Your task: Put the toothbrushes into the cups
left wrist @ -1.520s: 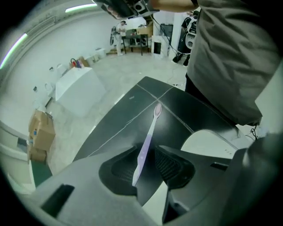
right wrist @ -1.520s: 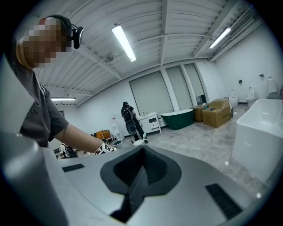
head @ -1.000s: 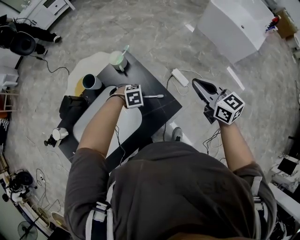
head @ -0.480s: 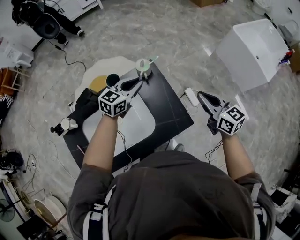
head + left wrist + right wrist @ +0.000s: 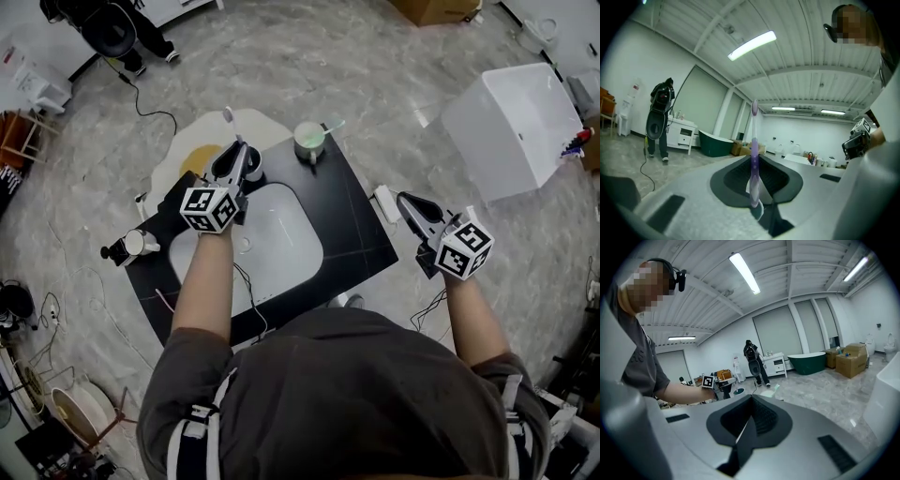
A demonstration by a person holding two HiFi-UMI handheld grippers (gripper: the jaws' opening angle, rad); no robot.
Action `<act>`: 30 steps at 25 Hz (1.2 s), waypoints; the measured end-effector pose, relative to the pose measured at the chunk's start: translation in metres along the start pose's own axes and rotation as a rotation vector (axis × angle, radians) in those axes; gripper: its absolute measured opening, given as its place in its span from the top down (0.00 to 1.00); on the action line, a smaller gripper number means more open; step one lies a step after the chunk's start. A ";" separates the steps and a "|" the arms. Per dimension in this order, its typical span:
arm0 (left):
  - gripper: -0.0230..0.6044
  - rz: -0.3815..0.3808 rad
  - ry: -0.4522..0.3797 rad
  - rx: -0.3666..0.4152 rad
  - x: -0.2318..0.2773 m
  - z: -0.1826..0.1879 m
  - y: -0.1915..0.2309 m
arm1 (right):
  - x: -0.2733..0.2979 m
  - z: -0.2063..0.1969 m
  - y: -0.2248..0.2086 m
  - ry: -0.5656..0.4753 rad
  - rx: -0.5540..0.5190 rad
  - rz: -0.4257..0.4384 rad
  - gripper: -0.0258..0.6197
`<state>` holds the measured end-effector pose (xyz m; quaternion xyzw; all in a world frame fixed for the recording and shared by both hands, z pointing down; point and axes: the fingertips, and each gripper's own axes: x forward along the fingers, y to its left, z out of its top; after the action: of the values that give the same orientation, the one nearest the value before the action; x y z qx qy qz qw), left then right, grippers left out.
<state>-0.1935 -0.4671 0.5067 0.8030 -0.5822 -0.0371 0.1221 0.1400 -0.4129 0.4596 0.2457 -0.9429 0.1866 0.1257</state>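
Observation:
My left gripper (image 5: 234,157) is shut on a purple toothbrush (image 5: 753,159), which stands upright between the jaws with its head (image 5: 228,115) on top. The gripper hovers over the dark cup (image 5: 255,166) at the back left of the black table (image 5: 361,230) and hides most of it. A pale green cup (image 5: 309,141) at the table's far edge holds a green toothbrush (image 5: 331,125). My right gripper (image 5: 410,202) is off the table's right side, shut, with nothing in it (image 5: 750,416).
A white basin (image 5: 286,239) is set in the table's middle. A power strip (image 5: 385,202) lies on the floor by the right gripper, a white cabinet (image 5: 516,117) farther right. A round mat (image 5: 192,159) lies behind the table. A person (image 5: 658,117) stands far off.
The left gripper lifted the toothbrush from the table, carried it toward the dark cup and rolled, so the brush now stands upright. The right gripper has barely shifted.

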 end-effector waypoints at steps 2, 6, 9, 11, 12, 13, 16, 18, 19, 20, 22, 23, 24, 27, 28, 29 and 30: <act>0.88 0.015 0.009 0.004 -0.001 -0.012 0.007 | 0.006 -0.001 0.001 0.008 -0.002 0.000 0.97; 0.88 0.035 0.024 0.023 -0.004 -0.030 0.013 | 0.018 0.000 0.005 0.020 -0.006 0.009 0.97; 0.88 0.058 0.037 0.032 -0.008 -0.039 0.017 | 0.025 0.000 0.010 0.029 -0.013 0.016 0.97; 0.88 0.069 0.043 0.033 -0.011 -0.045 0.020 | 0.030 0.000 0.013 0.035 -0.018 0.020 0.97; 0.88 0.072 0.047 0.035 -0.012 -0.048 0.021 | 0.032 0.000 0.014 0.037 -0.020 0.021 0.97; 0.88 0.072 0.054 0.039 -0.014 -0.051 0.021 | 0.033 0.001 0.016 0.038 -0.023 0.022 0.97; 0.80 0.056 0.082 0.037 -0.017 -0.061 0.020 | 0.037 0.002 0.020 0.040 -0.025 0.017 0.97; 0.78 0.042 0.098 0.035 -0.018 -0.065 0.018 | 0.038 0.003 0.024 0.038 -0.023 0.008 0.97; 0.78 0.034 0.098 0.033 -0.019 -0.064 0.016 | 0.038 0.004 0.025 0.036 -0.022 0.002 0.97; 0.78 0.024 0.094 0.030 -0.020 -0.062 0.013 | 0.039 0.005 0.026 0.034 -0.022 -0.004 0.97; 0.78 -0.001 0.081 0.024 -0.023 -0.054 0.006 | 0.039 0.008 0.029 0.025 -0.022 -0.020 0.97; 0.78 -0.018 0.075 0.023 -0.024 -0.050 0.002 | 0.039 0.010 0.029 0.016 -0.019 -0.031 0.97; 0.78 -0.037 0.072 0.026 -0.026 -0.047 -0.003 | 0.038 0.012 0.030 0.004 -0.014 -0.043 0.97; 0.79 -0.110 0.068 0.031 -0.032 -0.037 -0.019 | 0.037 0.018 0.030 -0.042 0.004 -0.093 0.97; 0.81 -0.137 0.068 0.027 -0.034 -0.034 -0.025 | 0.036 0.021 0.030 -0.058 0.009 -0.112 0.97; 0.84 -0.162 0.071 0.023 -0.037 -0.032 -0.030 | 0.034 0.023 0.030 -0.073 0.013 -0.130 0.97; 0.87 -0.189 0.077 0.024 -0.039 -0.031 -0.036 | 0.032 0.024 0.032 -0.085 0.015 -0.148 0.97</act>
<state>-0.1662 -0.4149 0.5247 0.8564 -0.4994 -0.0106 0.1305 0.0933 -0.4105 0.4395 0.3232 -0.9253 0.1731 0.0969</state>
